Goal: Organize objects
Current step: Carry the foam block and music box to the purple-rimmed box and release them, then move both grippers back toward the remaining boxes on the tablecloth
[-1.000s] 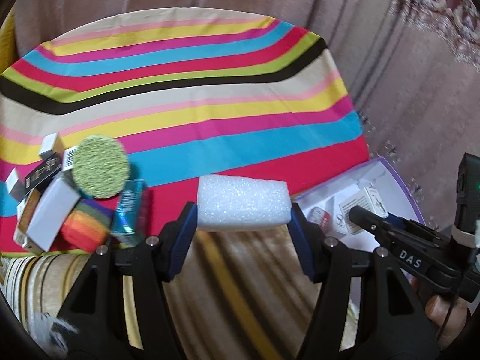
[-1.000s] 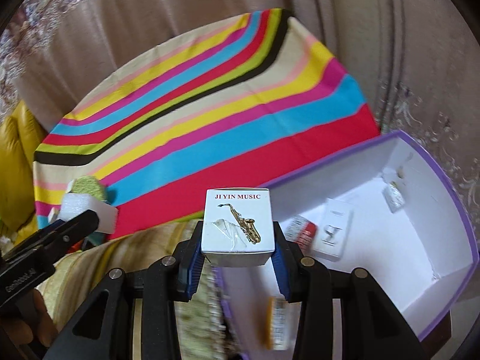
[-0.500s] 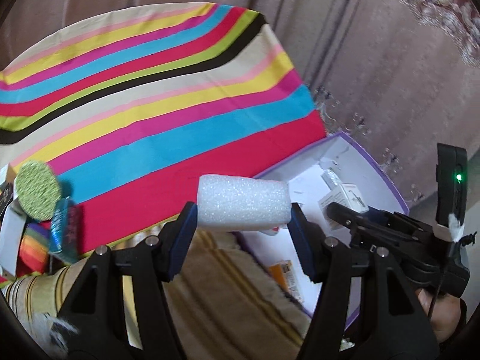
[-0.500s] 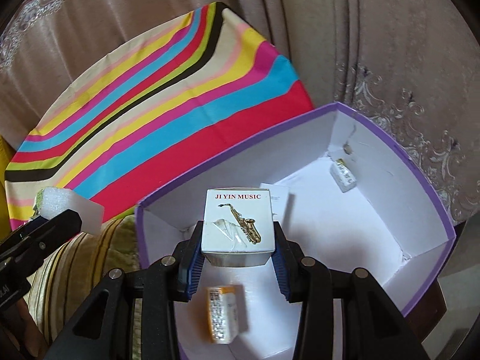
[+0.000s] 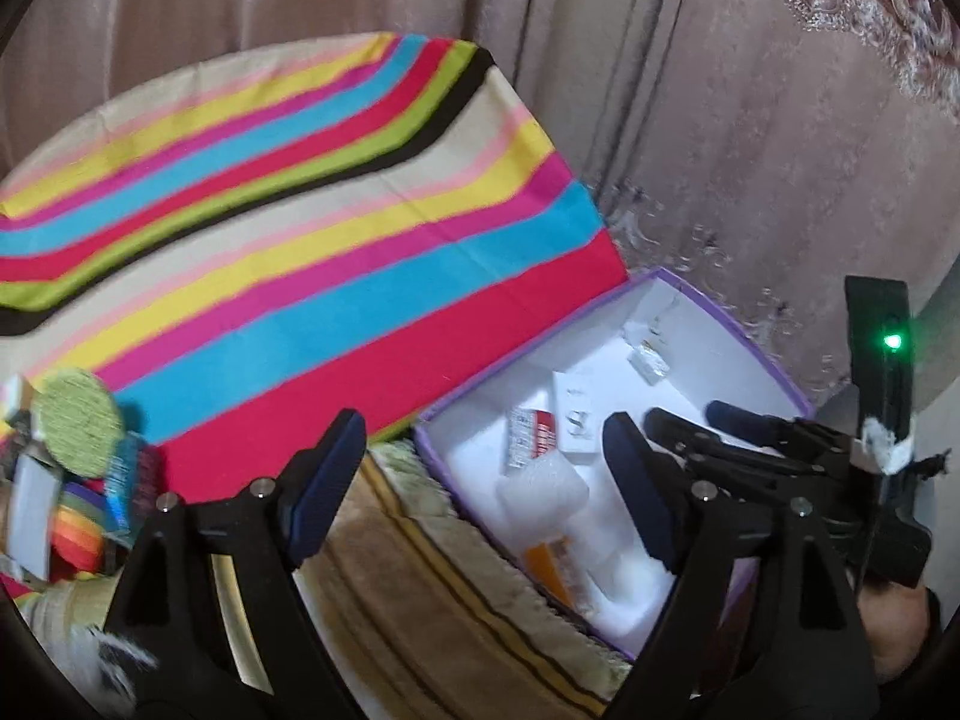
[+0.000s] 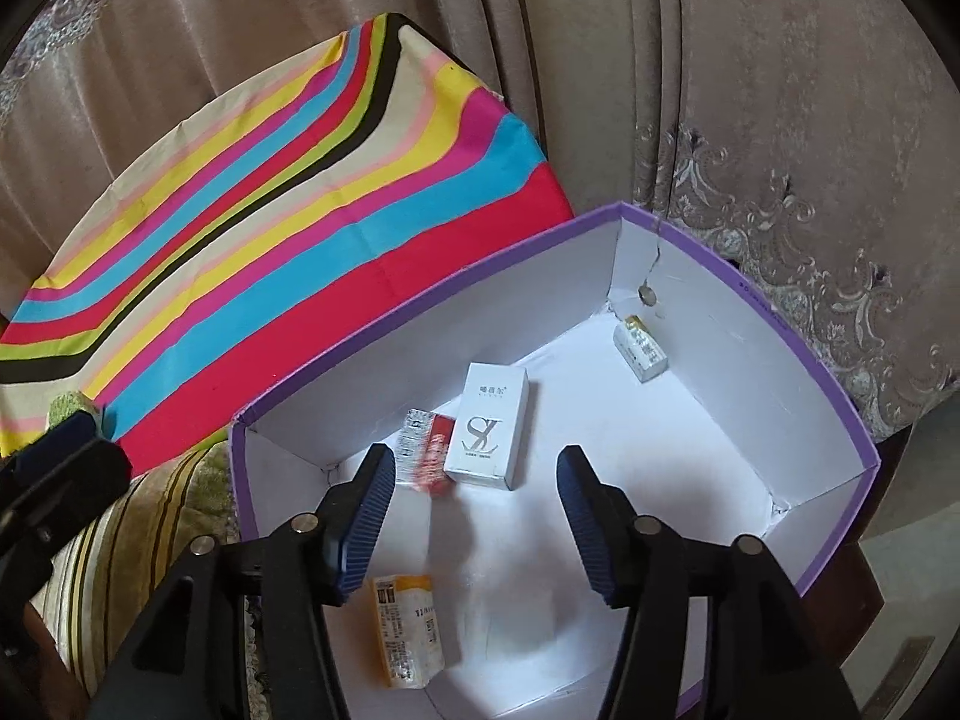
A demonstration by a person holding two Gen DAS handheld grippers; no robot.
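A purple-rimmed white box stands beside the striped table. My right gripper is open and empty above it. Inside lie a white SL carton, a red-and-white carton, an orange-and-white carton, a small pack in the far corner and a blurred white box under the jaws. My left gripper is open and empty over the box's near edge. A blurred white foam block shows in the box below it.
The striped cloth covers the table. A pile of small items lies at its left end: a green round sponge, a rainbow sponge, a white box, a blue packet. Curtains hang behind. A striped towel lies nearby.
Both grippers opened. The foam block dropped from the left gripper into the box, and the saxophone-printed box dropped from the right gripper. Both grippers moved further over the box.
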